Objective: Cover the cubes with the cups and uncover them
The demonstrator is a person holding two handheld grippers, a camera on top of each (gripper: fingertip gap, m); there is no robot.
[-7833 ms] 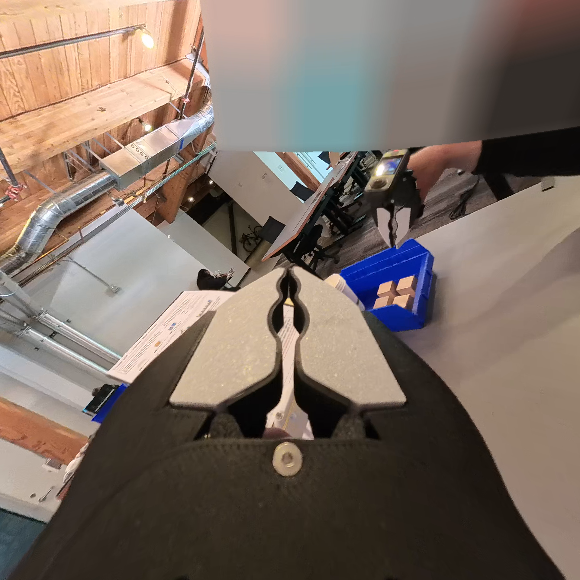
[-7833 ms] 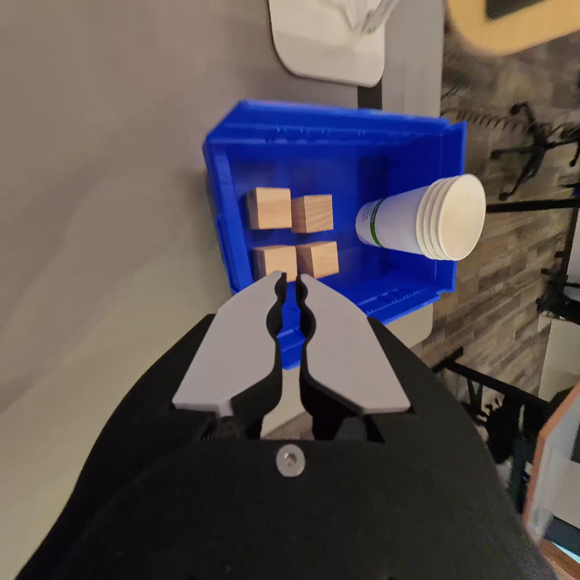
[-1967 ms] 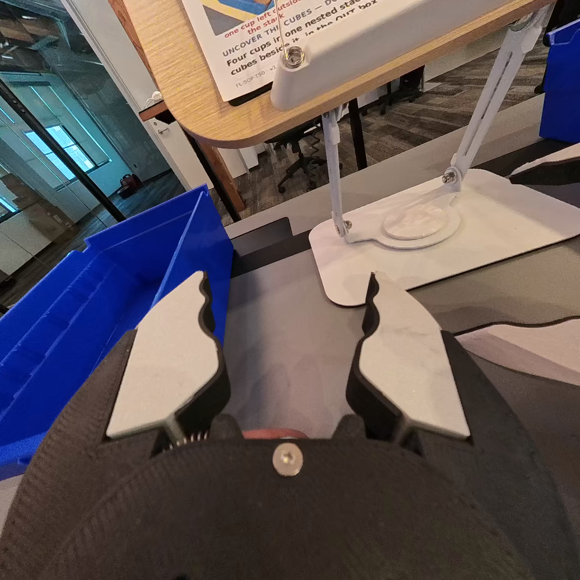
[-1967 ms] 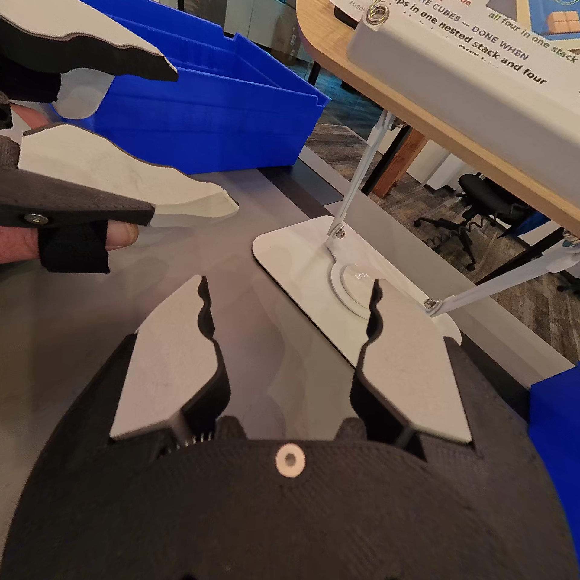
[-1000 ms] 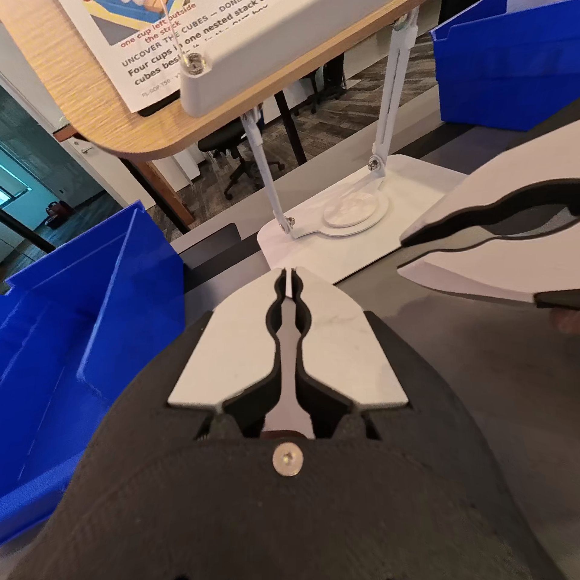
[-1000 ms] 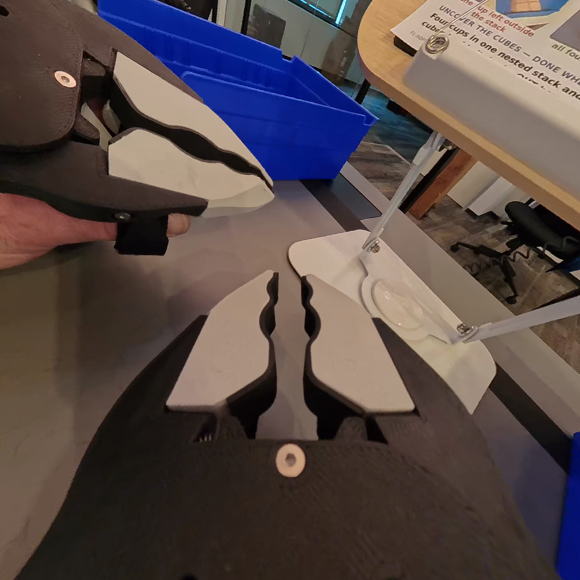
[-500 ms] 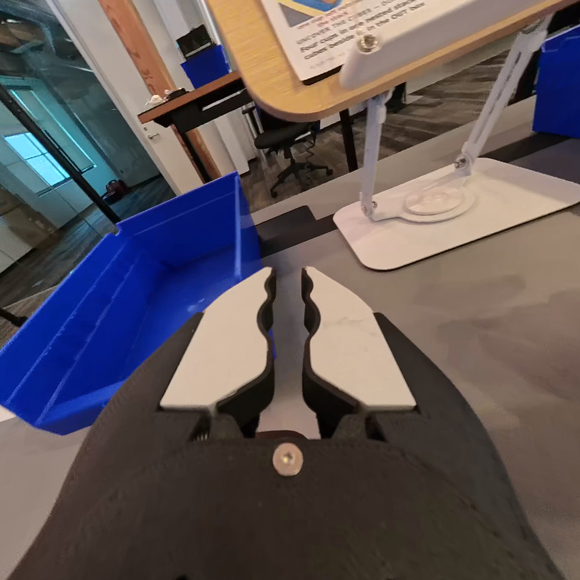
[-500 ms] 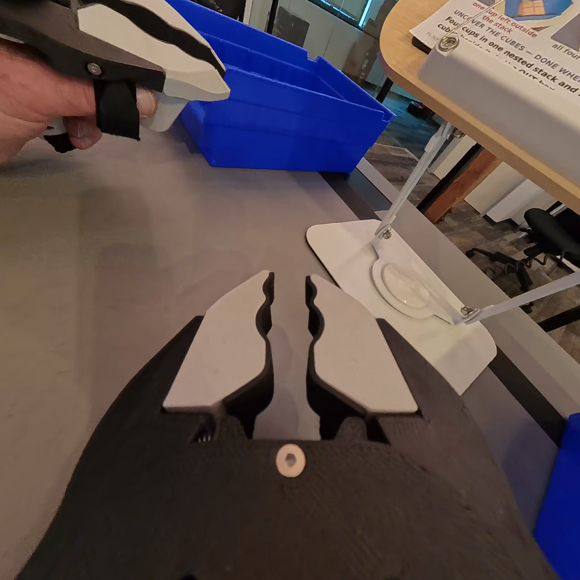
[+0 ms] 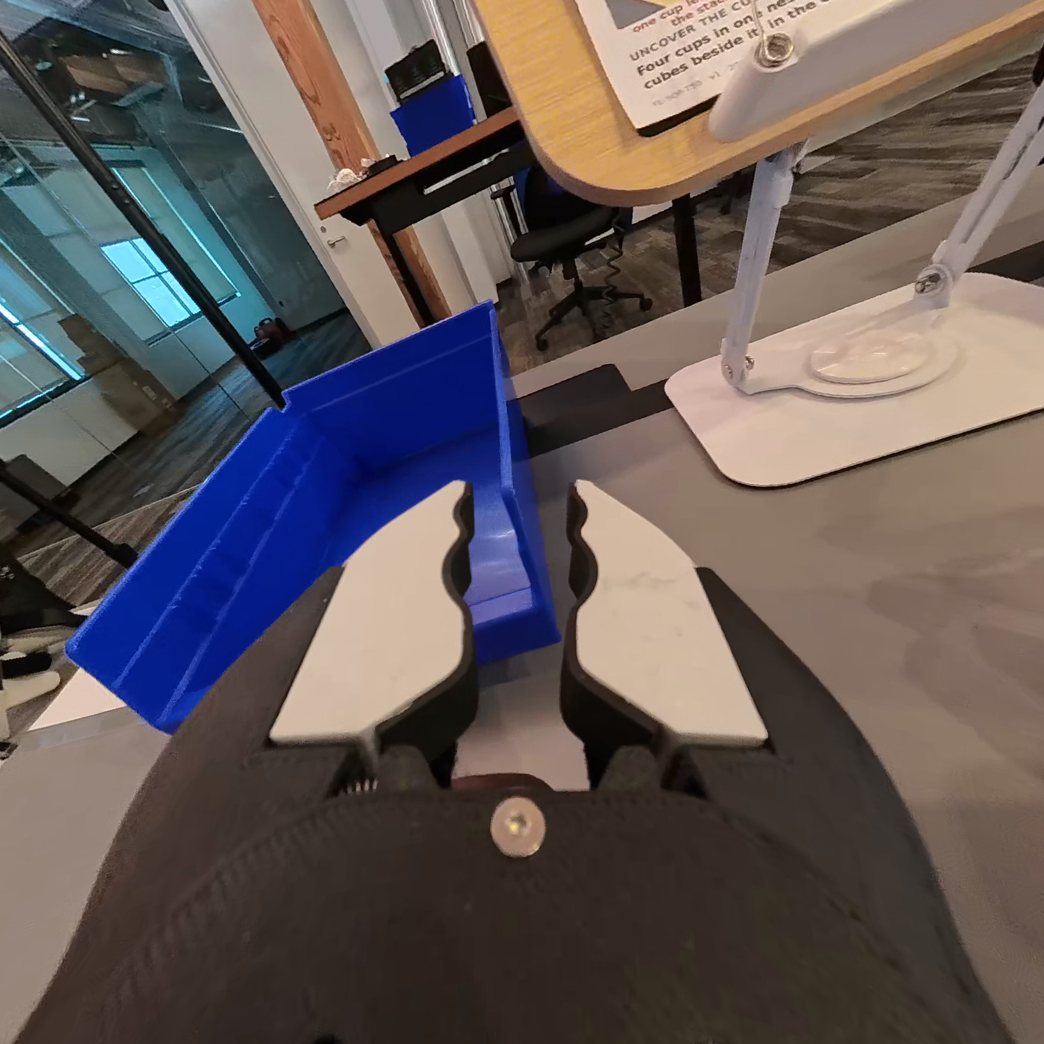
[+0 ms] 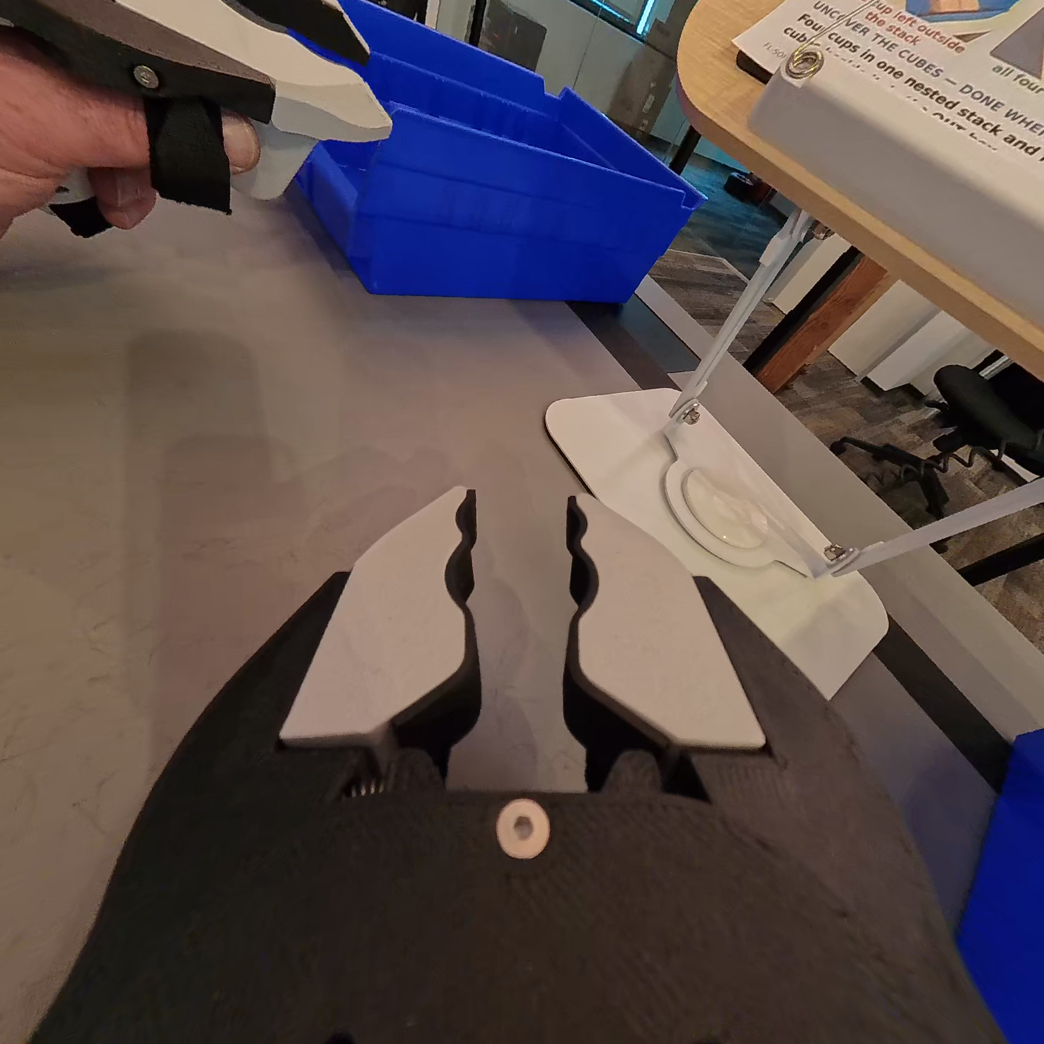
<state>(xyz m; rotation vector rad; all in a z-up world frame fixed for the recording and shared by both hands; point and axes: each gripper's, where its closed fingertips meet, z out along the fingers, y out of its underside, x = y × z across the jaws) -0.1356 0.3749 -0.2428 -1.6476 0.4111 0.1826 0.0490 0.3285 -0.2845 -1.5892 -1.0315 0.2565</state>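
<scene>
No cubes or cups show in either view. My left gripper (image 9: pixel 518 488) is open and empty, held low over the grey table (image 9: pixel 847 593), with its tips at the near right corner of a blue bin (image 9: pixel 226 565). What shows of the bin's inside is bare. My right gripper (image 10: pixel 521 496) is open and empty, low over the table (image 10: pixel 198 452). In the right wrist view the left gripper (image 10: pixel 378 96) is at the top left, held by a hand (image 10: pixel 56 152) just in front of the same bin (image 10: pixel 508 226).
A white stand base (image 9: pixel 847 429) (image 10: pixel 621 452) sits at the table's far edge, with thin arms holding a wooden board (image 9: pixel 565 113) with a printed sheet overhead. A second blue bin (image 10: pixel 1011 847) shows at the right edge. Office chairs and desks stand beyond.
Both grippers have opened wider in the last half second. The left gripper has turned further toward the blue bin. The right gripper has barely moved.
</scene>
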